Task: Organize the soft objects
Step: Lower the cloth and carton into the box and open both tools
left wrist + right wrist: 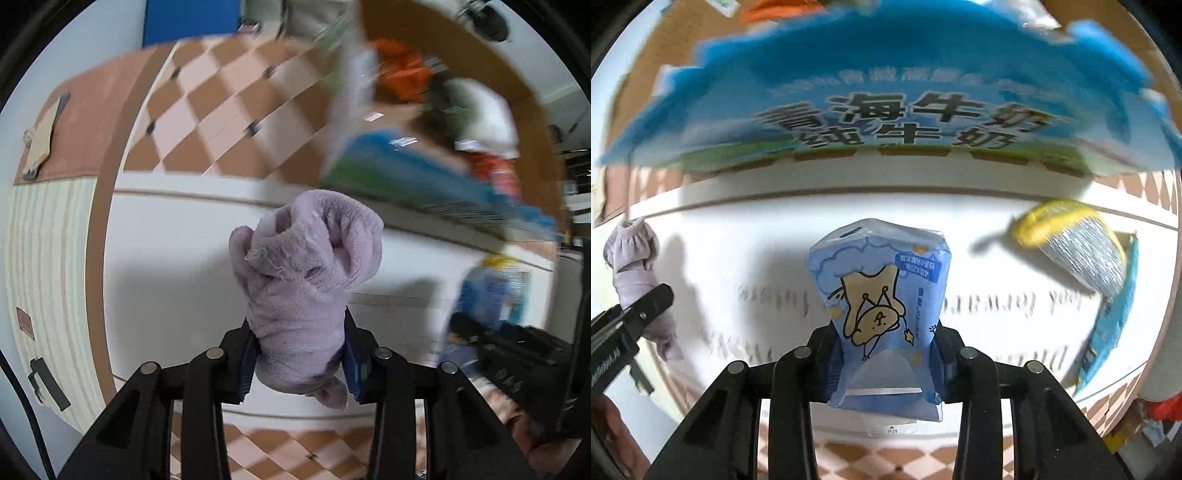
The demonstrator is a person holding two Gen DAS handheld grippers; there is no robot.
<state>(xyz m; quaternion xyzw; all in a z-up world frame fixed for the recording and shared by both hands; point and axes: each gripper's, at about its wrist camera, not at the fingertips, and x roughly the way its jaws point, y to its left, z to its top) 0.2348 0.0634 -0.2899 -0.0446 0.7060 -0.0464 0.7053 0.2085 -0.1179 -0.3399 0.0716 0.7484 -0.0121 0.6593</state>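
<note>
My left gripper (299,360) is shut on a lilac plush cloth (306,280), bunched up and held above a white mat (166,277). The cloth also shows at the left of the right wrist view (631,258), with the left gripper's black finger below it. My right gripper (886,363) is shut on a light blue tissue pack (882,306) with a cartoon bear, held above the white mat (738,251). The pack and right gripper show blurred at the right of the left wrist view (484,295).
A blue and green milk carton box (886,92) stands just beyond the mat; it holds orange and white things (402,70). A yellow and grey sponge (1075,243) and a blue packet (1112,317) lie on the mat's right. The floor is checkered (229,96).
</note>
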